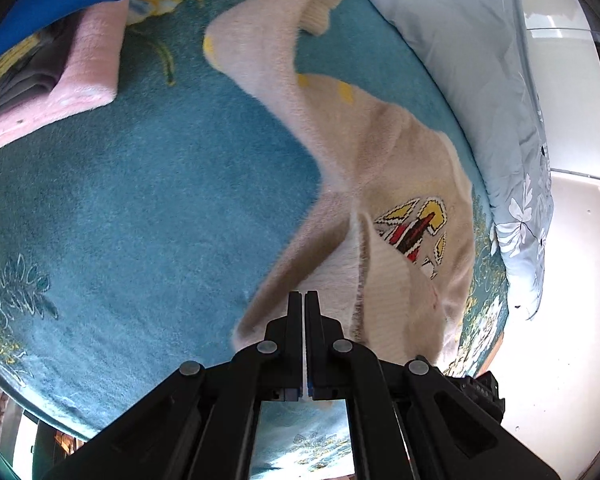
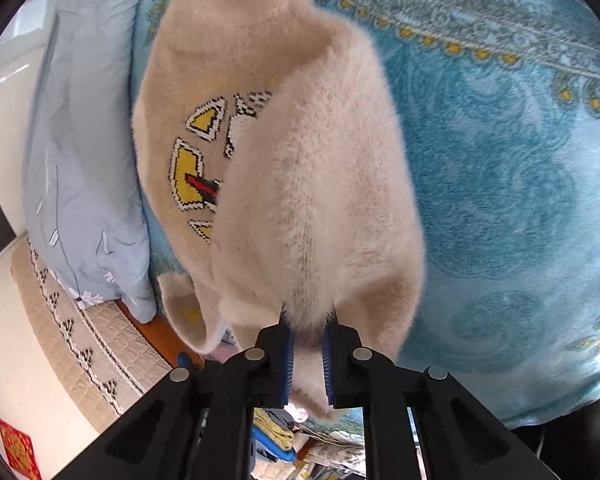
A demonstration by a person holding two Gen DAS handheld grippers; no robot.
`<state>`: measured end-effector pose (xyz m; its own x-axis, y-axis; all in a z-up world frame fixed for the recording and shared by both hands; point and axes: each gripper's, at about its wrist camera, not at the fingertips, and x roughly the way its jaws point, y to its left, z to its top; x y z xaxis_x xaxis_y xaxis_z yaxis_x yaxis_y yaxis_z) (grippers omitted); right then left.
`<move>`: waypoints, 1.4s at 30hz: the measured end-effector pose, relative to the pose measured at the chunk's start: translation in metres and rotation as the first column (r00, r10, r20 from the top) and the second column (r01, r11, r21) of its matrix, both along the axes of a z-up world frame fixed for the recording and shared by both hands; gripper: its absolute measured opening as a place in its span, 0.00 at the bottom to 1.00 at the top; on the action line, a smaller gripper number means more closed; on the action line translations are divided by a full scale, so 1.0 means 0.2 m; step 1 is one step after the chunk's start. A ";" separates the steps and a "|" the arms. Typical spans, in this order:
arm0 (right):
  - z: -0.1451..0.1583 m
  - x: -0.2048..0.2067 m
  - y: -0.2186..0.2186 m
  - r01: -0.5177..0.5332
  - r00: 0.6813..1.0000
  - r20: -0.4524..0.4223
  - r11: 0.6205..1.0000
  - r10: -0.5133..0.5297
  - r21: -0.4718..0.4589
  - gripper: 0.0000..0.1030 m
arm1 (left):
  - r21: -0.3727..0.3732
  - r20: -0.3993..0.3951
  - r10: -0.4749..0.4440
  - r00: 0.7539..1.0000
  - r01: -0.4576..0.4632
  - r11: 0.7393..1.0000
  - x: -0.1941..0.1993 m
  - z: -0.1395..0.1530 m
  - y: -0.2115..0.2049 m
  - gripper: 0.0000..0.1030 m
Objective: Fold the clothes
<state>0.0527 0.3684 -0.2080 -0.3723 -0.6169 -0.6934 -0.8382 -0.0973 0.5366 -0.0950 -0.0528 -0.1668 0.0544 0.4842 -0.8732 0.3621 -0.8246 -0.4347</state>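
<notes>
Now each hand-held gripper, left [image 1: 304,296] and right [image 2: 308,324], pinches the cream sweater [image 2: 312,184] hanging ahead.

The sweater [image 1: 380,168] lies on the blanket [image 1: 148,200], between the quilt [image 1: 480,60] and folded clothes [image 1: 80,64].

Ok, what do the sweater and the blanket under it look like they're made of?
The sweater looks like a soft, fuzzy knit, possibly wool or acrylic: fine hairs stand off its edges and the cuff is ribbed. The blanket looks like plush fleece, likely synthetic: short matte pile with a printed pattern.
</notes>
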 end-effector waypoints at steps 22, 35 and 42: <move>-0.02 0.68 0.39 -0.094 0.991 0.116 0.967 0.068 0.238 0.12 | -0.120 0.084 -0.187 0.979 0.196 0.973 0.29 -0.28 0.14 0.31; -0.17 0.41 0.22 -0.267 0.962 0.153 0.909 0.228 0.320 0.56 | -0.153 0.113 -0.212 0.971 0.228 0.962 0.34 -0.51 0.28 0.40; -0.11 0.39 0.18 -0.269 0.960 0.158 0.911 0.229 0.312 0.17 | -0.195 0.081 -0.193 0.978 0.206 0.959 0.31 -0.47 0.28 0.10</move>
<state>0.1299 0.4039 -0.2292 -0.1416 -0.4099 -0.9011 -0.8178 -0.4645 0.3398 -0.0334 0.0039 -0.2610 0.1878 0.2730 -0.9435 0.2021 -0.9508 -0.2349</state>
